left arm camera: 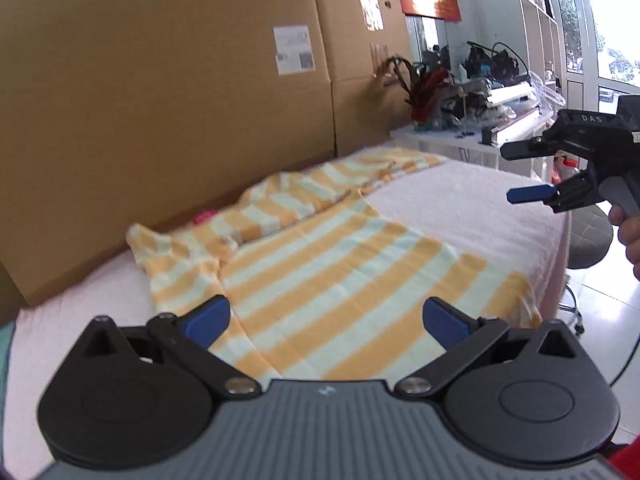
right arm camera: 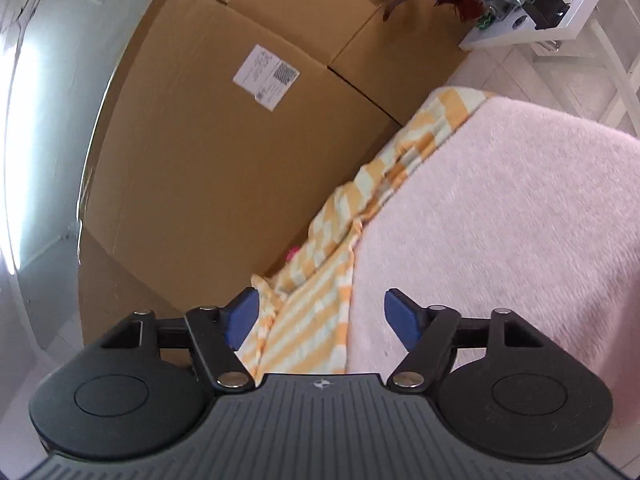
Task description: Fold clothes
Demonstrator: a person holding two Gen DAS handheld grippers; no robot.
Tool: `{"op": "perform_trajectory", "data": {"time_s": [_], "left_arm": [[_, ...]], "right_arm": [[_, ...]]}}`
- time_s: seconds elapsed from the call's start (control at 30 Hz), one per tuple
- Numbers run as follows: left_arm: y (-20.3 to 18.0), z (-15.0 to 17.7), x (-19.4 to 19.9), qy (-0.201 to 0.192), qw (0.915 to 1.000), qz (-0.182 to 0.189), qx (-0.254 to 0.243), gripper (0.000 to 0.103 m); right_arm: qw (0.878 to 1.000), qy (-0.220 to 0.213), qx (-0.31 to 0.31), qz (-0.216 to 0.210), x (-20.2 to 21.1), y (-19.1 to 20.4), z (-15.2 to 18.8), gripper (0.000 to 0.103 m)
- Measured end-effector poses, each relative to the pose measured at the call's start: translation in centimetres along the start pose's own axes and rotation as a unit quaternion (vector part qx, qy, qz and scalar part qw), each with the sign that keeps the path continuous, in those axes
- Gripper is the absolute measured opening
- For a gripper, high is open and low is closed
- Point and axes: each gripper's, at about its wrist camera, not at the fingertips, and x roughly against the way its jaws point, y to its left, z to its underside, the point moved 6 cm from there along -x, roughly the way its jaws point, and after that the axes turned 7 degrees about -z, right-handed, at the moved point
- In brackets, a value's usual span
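Risk first: striped garment [left arm camera: 320, 280] is spread w/ one sleeve bunched against the cardboard boxes [left arm camera: 160, 100], so a grab at that end could be blocked by the box wall, or only one layer could be pinched and the fold dragged crooked. Fluffy pink cover [left arm camera: 460, 200] on the surface may be caught along w/ the cloth. Left gripper [left arm camera: 326, 322] is seen w/ jaws wide apart, nothing between them, above the garment edge farthest from the boxes. Right gripper [right arm camera: 320, 316] also stands apart and empty, farther from the boxes than the garment's edge. Garment lies on the cover, its long side against the boxes. Beyond the boxes' end, a white shelf w/ clutter [left arm camera: 500, 128], a red-leaved plant [left arm camera: 424, 92] and bright windows [left arm camera: 608, 20] are seen.
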Motion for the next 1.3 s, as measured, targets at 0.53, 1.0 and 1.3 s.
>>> {"op": "perform_trajectory", "data": {"time_s": [0.53, 1.0, 1.3], "left_arm": [[8.3, -0.8, -14.1, 0.104, 0.9929, 0.008, 0.057, 0.102], [7.7, 2.5, -15.7, 0.117, 0.9879, 0.058, 0.082, 0.102], [7.8, 2.5, -15.9, 0.118, 0.9872, 0.062, 0.088, 0.102]], "right_arm": [[0.981, -0.04, 0.042, 0.187, -11.9, -5.5, -17.0, 0.069], [0.983, 0.026, 0.02, 0.179, -15.5, -9.4, -15.8, 0.023], [0.99, 0.018, -0.006, 0.138, -15.9, -9.7, -14.9, 0.043]]}}
